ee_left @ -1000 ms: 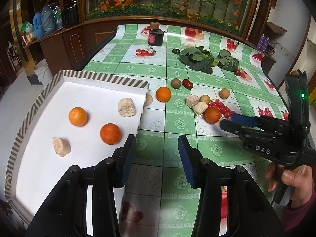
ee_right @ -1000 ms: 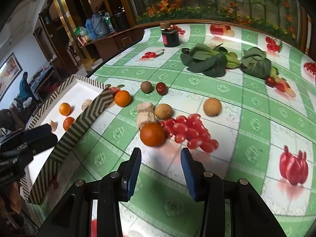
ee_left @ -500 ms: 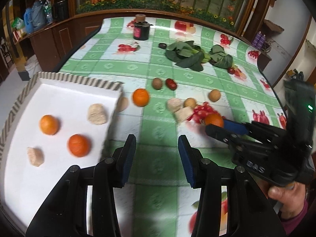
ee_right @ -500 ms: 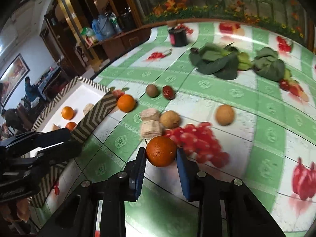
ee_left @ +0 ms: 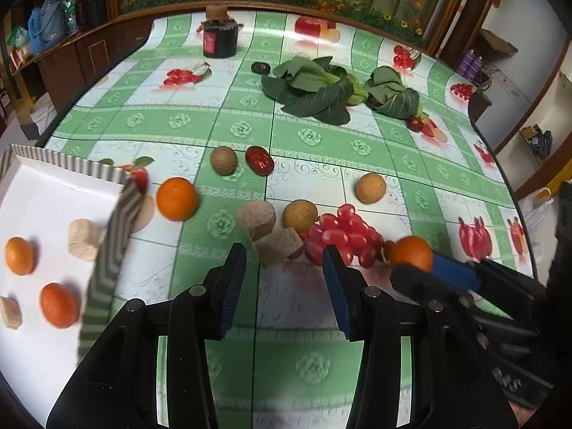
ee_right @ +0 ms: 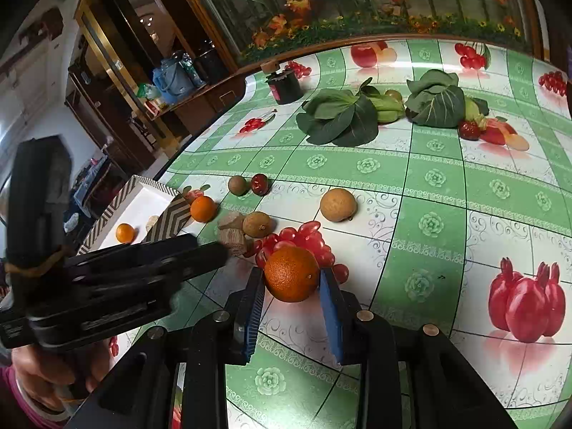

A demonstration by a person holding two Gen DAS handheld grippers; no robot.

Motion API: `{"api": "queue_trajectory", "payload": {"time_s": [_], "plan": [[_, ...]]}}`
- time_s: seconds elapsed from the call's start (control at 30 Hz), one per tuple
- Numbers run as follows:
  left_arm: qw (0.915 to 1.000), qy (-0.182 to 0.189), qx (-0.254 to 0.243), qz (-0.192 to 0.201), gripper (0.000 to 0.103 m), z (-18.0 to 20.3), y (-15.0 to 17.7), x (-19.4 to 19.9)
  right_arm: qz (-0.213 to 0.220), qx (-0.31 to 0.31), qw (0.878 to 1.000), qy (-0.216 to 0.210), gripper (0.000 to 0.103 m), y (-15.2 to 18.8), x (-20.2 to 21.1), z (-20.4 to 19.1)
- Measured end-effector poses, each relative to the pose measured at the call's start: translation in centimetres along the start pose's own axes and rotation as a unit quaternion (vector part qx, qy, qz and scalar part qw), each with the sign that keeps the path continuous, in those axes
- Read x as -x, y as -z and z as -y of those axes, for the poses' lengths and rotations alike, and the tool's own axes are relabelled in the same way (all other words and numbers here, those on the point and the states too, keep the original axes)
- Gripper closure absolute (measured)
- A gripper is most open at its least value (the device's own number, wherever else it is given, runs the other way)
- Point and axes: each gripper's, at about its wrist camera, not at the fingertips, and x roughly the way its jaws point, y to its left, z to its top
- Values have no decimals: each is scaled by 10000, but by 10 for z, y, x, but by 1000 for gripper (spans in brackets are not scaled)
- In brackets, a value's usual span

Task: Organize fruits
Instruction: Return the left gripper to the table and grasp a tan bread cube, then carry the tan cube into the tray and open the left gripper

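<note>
We've got the orange [ee_right: 291, 274] pinched between the blue pads of our right tool [ee_right: 291, 291], right at the edge of the red grape bunch [ee_right: 304, 237] on the desk [ee_right: 429, 186]. Our left tool [ee_left: 284, 284] is about half spread and holds nothing, hovering near the tan chunks [ee_left: 277, 245] beside the tray [ee_left: 107, 250].

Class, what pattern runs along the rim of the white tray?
Grey-and-cream zigzag stripes on the tray's rim, clearest in the left wrist view.
</note>
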Motion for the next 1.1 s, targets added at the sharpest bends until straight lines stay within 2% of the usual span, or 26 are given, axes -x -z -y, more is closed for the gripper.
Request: {"api": "queue_trajectory", "payload": {"time_s": [0.1, 0.13, 0.17, 0.33, 0.77, 0.97, 1.1], "plan": [[9999, 74, 53, -124, 60, -3, 1, -13, -41, -16, 10000, -34, 72, 1, -2, 2], [9999, 90, 58, -45, 61, -5, 1, -13, -60, -25, 10000, -46, 72, 2, -3, 3], [10000, 67, 53, -1, 71, -6, 0, -12, -71, -25, 10000, -55, 72, 2, -4, 4], [10000, 89, 36, 21, 72, -11, 4, -7, -131, 70, 9999, -80, 73, 3, -8, -1], [9990, 148, -291, 301, 71, -26, 35, 66, -53, 211, 9997, -135, 73, 7, 2, -31], [9990, 55, -149, 420, 71, -62, 44, 96, 54, 222, 9994, -258, 73, 8, 5, -52], [9986, -156, -72, 504, 71, -90, 52, 112, 20, 355, 9989, -289, 73, 9, 5, -72]]}}
